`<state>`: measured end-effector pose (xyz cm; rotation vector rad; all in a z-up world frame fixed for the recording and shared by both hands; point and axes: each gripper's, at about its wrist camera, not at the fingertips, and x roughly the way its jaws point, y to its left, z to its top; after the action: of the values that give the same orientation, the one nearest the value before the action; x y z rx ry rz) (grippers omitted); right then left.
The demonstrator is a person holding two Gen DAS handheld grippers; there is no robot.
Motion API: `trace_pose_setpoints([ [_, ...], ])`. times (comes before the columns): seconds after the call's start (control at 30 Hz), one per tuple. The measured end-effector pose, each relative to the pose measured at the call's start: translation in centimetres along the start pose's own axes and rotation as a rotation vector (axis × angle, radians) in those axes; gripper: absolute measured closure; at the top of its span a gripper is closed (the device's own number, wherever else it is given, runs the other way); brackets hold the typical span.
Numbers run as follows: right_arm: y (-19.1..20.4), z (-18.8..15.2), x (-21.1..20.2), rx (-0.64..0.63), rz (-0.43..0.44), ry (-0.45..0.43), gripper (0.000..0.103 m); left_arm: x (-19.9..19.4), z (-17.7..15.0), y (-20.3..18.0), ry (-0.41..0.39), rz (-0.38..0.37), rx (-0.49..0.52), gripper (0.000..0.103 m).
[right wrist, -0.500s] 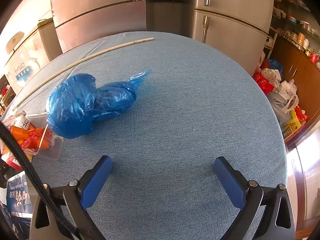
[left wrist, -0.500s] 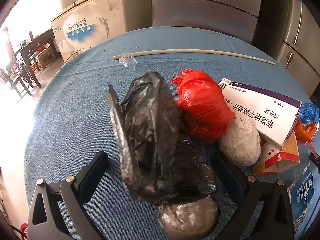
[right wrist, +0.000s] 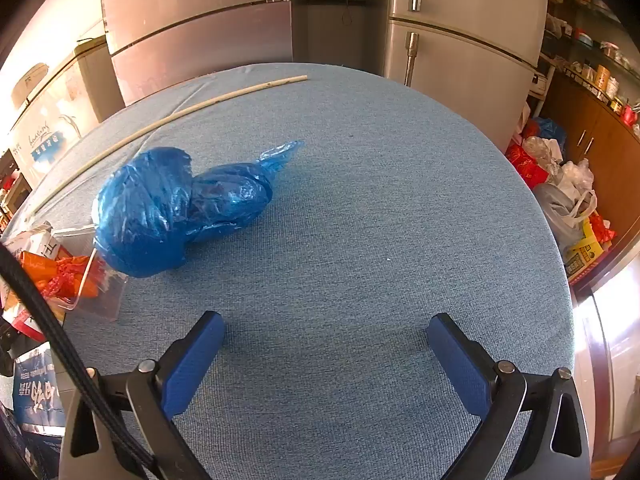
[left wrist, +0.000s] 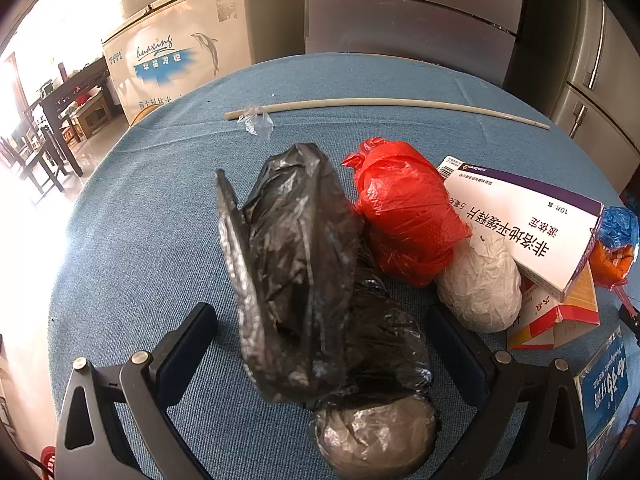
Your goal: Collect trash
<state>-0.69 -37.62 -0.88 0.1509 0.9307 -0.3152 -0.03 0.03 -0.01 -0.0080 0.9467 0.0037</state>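
A crumpled black plastic bag (left wrist: 304,276) lies on the blue tablecloth (left wrist: 140,240) between the wide-open fingers of my left gripper (left wrist: 320,332); the pads do not touch it. A grey wrapped lump (left wrist: 376,436) sits at its near end. Right of the black bag lie a red bag (left wrist: 404,212), a white wrapped ball (left wrist: 480,284) and a white-and-purple medicine box (left wrist: 528,228). In the right wrist view a blue bag (right wrist: 172,208) rests on the cloth, up and left of my right gripper (right wrist: 326,336), which is open over bare cloth.
A long pale stick (left wrist: 384,105) and a scrap of clear film (left wrist: 256,122) lie across the far side of the table. Orange wrappers in a clear packet (right wrist: 76,280) and more boxes (left wrist: 560,312) crowd the space between the grippers. Fridges (right wrist: 460,52) and a chest freezer (left wrist: 180,52) stand behind.
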Motion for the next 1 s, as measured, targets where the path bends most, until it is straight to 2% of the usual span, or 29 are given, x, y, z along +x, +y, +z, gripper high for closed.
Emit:
trace_pose_setpoints([
  [0.13,0.3,-0.1,0.0,0.042,-0.032,0.001,0.000,-0.4,-0.2,0.1,0.015,-0.009,0.011,0.000],
  [0.27,1.2,0.0,-0.2,0.024,-0.022,0.018,0.000,-1.6,-0.6,0.5,0.060,-0.004,0.029,0.000],
  [0.4,1.1,-0.1,-1.1,-0.041,0.046,0.122,0.000,-6.0,-1.6,1.2,-0.053,0.058,0.057,0.000],
  [0.43,1.1,-0.2,-1.7,-0.039,0.056,0.119,0.000,-7.3,-1.7,1.4,-0.078,0.067,0.062,0.000],
  [0.53,0.6,-0.2,-5.1,-0.027,0.061,0.029,0.000,-11.0,-2.2,1.8,-0.134,0.094,0.046,0.000],
  [0.77,1.1,-1.3,-16.7,-0.024,0.195,-0.180,0.000,-17.5,-4.0,1.0,-0.172,0.120,0.036,0.000],
  [0.9,1.9,-3.0,-23.0,-0.073,0.221,-0.294,0.000,-19.9,-4.9,0.3,-0.203,0.131,0.032,0.000],
  [1.0,2.0,-4.2,-25.8,-0.096,0.259,-0.333,0.000,-21.4,-5.7,-0.3,-0.221,0.133,0.038,0.000],
])
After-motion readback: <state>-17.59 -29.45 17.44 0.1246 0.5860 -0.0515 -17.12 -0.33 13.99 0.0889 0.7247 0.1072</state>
